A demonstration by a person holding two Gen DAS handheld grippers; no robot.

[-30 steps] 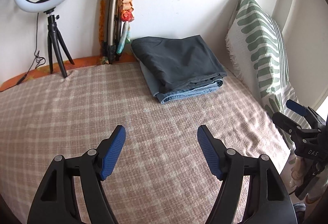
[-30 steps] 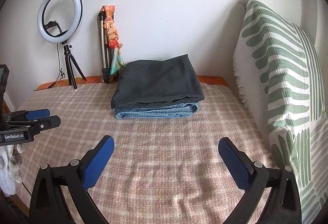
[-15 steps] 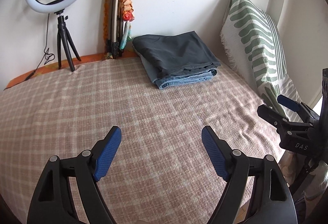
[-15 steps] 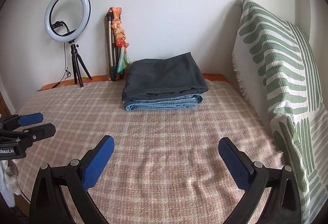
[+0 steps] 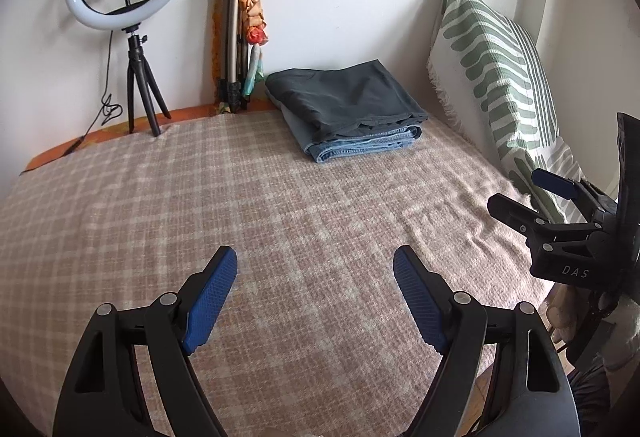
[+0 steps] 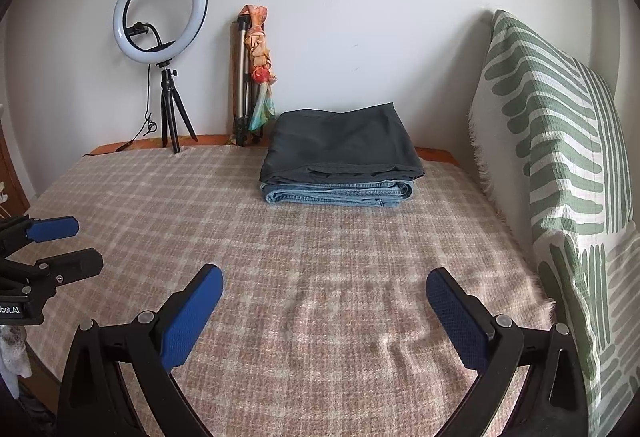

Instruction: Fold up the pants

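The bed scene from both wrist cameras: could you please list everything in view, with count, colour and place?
Dark pants: one, charcoal, folded, on top of the stack at the far side.
Jeans: one, light blue, folded, under the dark pants.
Bedspread: one, pink-beige check, covering the bed.
Ring light: one, white on a black tripod, far left by the wall.
Folded tripod: one, metallic, with an orange patterned cloth hung on it, against the wall.
Cushion: one, white with green stripes, right side.
Left gripper: black, blue pads, open, empty.
Right gripper: same, open, empty.
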